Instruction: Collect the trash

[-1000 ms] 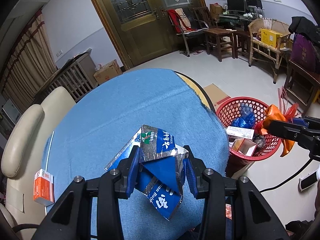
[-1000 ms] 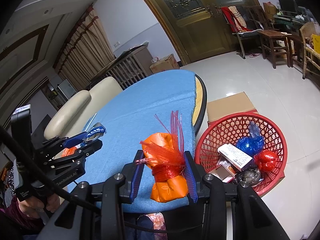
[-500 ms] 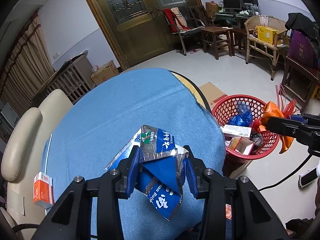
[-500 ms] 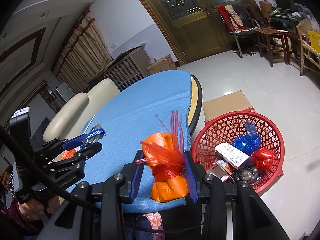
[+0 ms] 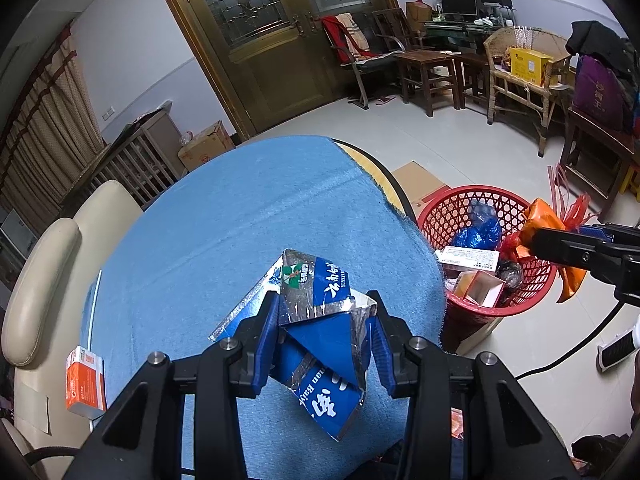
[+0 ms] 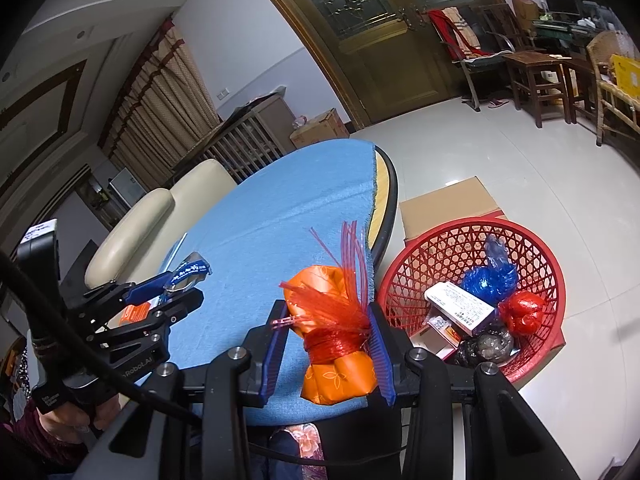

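My left gripper [image 5: 324,328] is shut on a crumpled blue and silver foil wrapper [image 5: 320,320], held above the blue tablecloth [image 5: 240,220]. My right gripper [image 6: 328,336] is shut on an orange bag tied with red plastic strips [image 6: 332,332], held over the table's near edge, left of the red trash basket [image 6: 472,240]. The basket [image 5: 452,208] stands on the floor beside the table and holds a white box, blue and red bags and other trash. The right gripper with the orange bag [image 5: 540,220] shows above the basket's far rim in the left wrist view.
An orange and white small box [image 5: 86,380] lies at the table's left edge by a cream chair [image 5: 48,272]. A flat cardboard sheet [image 6: 444,204] lies on the floor behind the basket. Wooden chairs and tables stand at the far right.
The right gripper with the orange bag has shifted a little toward the basket. The left gripper keeps its hold on the wrapper and has barely moved.
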Demonstrator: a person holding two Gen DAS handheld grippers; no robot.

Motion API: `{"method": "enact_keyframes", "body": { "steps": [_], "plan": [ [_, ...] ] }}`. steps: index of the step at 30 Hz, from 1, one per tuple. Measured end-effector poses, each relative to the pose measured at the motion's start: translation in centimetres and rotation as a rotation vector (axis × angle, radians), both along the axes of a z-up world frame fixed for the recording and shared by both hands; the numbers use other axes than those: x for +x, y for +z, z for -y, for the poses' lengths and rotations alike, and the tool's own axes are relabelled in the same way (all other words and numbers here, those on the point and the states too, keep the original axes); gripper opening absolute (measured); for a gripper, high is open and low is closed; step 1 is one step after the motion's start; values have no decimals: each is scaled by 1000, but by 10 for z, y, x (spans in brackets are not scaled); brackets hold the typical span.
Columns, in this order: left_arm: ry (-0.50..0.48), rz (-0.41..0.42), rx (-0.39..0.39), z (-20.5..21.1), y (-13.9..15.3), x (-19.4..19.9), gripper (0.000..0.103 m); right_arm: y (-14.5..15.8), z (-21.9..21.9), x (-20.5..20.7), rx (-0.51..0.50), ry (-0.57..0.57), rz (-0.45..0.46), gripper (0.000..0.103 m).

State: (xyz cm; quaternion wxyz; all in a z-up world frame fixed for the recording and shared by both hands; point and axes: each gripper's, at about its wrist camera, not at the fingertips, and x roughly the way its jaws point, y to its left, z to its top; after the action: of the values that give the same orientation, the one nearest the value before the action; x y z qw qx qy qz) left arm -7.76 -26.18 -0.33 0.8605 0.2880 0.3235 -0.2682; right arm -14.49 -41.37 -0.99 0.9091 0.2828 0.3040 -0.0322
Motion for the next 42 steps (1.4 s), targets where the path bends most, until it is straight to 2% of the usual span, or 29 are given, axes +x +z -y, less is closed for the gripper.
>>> {"method": "enact_keyframes", "body": {
  "steps": [42],
  "plan": [
    [-57,5,33,14,-2,-11,44,-5,14,-10,27,-53,-5,42]
  ]
}}
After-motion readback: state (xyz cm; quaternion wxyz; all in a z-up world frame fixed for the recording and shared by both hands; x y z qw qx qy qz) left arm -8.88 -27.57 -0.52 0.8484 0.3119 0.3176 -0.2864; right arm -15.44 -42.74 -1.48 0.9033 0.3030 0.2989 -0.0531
